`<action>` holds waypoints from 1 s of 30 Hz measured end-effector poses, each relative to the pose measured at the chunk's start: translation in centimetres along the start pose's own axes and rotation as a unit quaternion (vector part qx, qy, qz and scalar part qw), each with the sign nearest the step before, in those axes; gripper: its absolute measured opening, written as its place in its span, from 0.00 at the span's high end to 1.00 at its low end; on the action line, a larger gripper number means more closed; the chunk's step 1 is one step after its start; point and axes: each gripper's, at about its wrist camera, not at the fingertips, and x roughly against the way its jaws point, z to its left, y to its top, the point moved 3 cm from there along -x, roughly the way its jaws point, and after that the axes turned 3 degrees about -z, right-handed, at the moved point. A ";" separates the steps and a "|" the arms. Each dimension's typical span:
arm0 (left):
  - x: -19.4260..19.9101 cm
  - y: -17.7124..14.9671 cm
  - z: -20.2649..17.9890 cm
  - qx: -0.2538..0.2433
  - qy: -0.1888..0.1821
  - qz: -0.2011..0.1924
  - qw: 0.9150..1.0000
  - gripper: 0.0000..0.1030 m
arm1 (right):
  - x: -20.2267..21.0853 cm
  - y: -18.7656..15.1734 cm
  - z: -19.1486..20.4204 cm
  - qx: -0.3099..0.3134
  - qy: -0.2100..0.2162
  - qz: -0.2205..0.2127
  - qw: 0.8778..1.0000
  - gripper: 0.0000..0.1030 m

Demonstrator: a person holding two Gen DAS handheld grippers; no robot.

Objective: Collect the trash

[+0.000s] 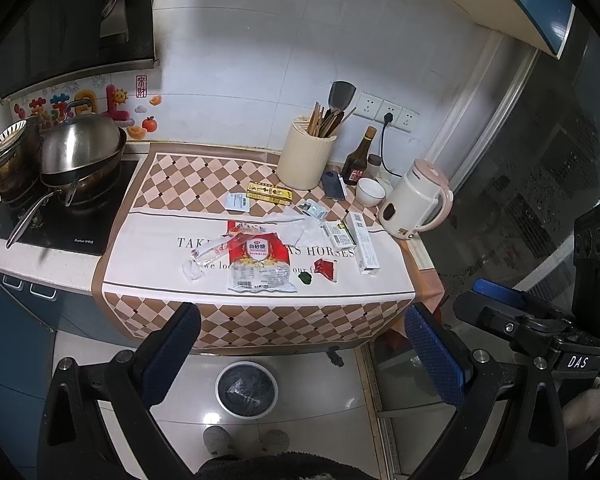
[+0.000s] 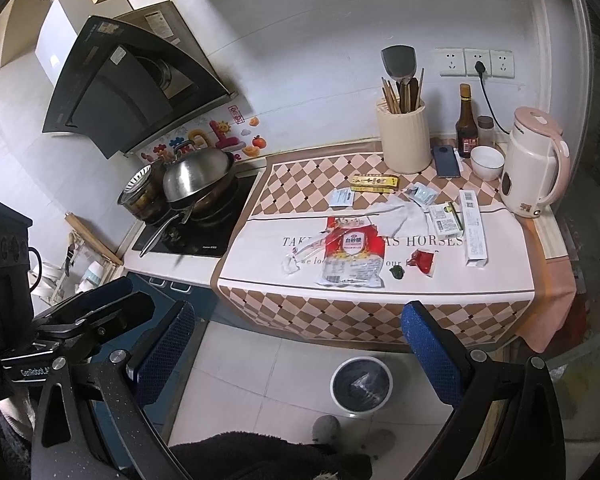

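Two pans (image 1: 80, 160) crowd stove (image 1: 60, 216) beside wrappers (image 1: 260, 256).

At the back of the counter stands a cream ribbed utensil holder (image 1: 306, 155) with chopsticks and a dark spatula in it. Just beside it, to the right, a dark phone (image 1: 334, 185) lies flat, and behind the phone stands a brown sauce bottle (image 1: 357, 160). A small white bowl (image 1: 370, 191) is near the bottle, next to a white and pink electric kettle (image 1: 417, 200) at the right end. The kettle's black cord goes up to the wall sockets (image 1: 385, 112). On the left, the black stove (image 1: 60, 216) carries a pan covered by a steel bowl (image 1: 82, 144) turned upside down — and a glass pot (image 1: 8, 160) beside it. A checked cloth (image 1: 204, 176) covers the counter.
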 end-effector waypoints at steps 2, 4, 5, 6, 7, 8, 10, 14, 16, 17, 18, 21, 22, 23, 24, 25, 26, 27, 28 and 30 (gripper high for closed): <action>0.0 0.1 0.0 0.001 0.000 0.001 1.000 0.00 | 0.0 0.0 0.0 0.002 -0.001 -0.001 1.000 0.00; 0.0 0.0 0.0 0.000 -0.001 0.001 1.000 0.00 | 0.0 0.1 0.0 0.000 -0.001 0.000 1.000 0.00; 0.0 -0.1 0.0 0.000 0.000 0.001 1.000 0.00 | 0.0 0.1 0.0 0.001 -0.001 0.000 1.000 0.00; 0.0 -0.1 0.0 0.001 0.000 0.001 1.000 0.00 | 0.0 0.1 0.0 0.000 -0.001 0.000 1.000 0.00; 0.0 -0.1 -0.1 0.001 -0.001 0.001 1.000 0.00 | 0.0 0.1 0.0 0.000 -0.001 0.000 1.000 0.00; 0.0 -0.1 -0.1 0.001 0.000 0.001 1.000 0.00 | 0.0 0.1 0.0 0.001 -0.001 0.001 1.000 0.00; 0.0 -0.1 -0.1 0.001 0.000 0.001 1.000 0.00 | 0.0 0.1 -0.1 0.000 0.000 0.000 1.000 0.00; 0.0 0.0 -0.1 0.001 0.000 0.000 1.000 0.00 | 0.0 0.1 0.0 0.000 -0.001 -0.001 1.000 0.00; 0.0 0.0 -0.2 0.001 0.000 0.000 1.000 0.00 | 0.0 0.1 0.0 0.000 -0.001 0.000 1.000 0.00; 0.0 0.0 -0.1 0.001 0.000 0.000 1.000 0.00 | 0.0 0.2 0.0 0.000 -0.001 0.000 1.000 0.00; 0.0 0.0 -0.1 0.002 0.000 0.000 1.000 0.00 | 0.0 0.1 0.0 0.000 -0.001 0.000 1.000 0.00; 0.0 0.0 -0.2 0.002 0.000 0.000 1.000 0.00 | 0.0 0.2 -0.1 -0.001 -0.001 0.001 1.000 0.00; 0.0 0.0 -0.2 0.002 0.001 0.000 1.000 0.00 | 0.0 0.2 -0.1 0.000 0.000 0.001 1.000 0.00; 0.0 -0.1 -0.2 0.002 0.000 0.000 1.000 0.00 | -0.1 0.1 0.0 0.001 -0.001 0.001 1.000 0.00; 0.0 -0.1 -0.2 0.001 0.000 0.000 1.000 0.00 | 0.0 0.1 -0.1 0.000 -0.001 0.001 1.000 0.00; 0.0 0.0 -0.2 0.001 0.000 0.000 1.000 0.00 | 0.0 0.3 0.3 0.002 0.000 0.002 1.000 0.00; 0.0 0.0 -0.2 0.002 0.000 0.000 1.000 0.00 | 0.0 0.2 0.4 0.003 0.000 0.003 1.000 0.00; 0.0 0.0 -0.2 0.002 0.000 0.000 1.000 0.00 | 0.0 0.3 0.5 0.003 0.000 0.003 1.000 0.00; 0.0 0.0 -0.2 0.002 0.000 0.000 1.000 0.00 | 0.0 0.3 0.5 0.003 0.000 0.003 1.000 0.00; 0.0 0.0 -0.3 0.002 0.000 -0.001 1.000 0.00 | -0.1 0.3 0.5 0.003 0.001 0.003 1.000 0.00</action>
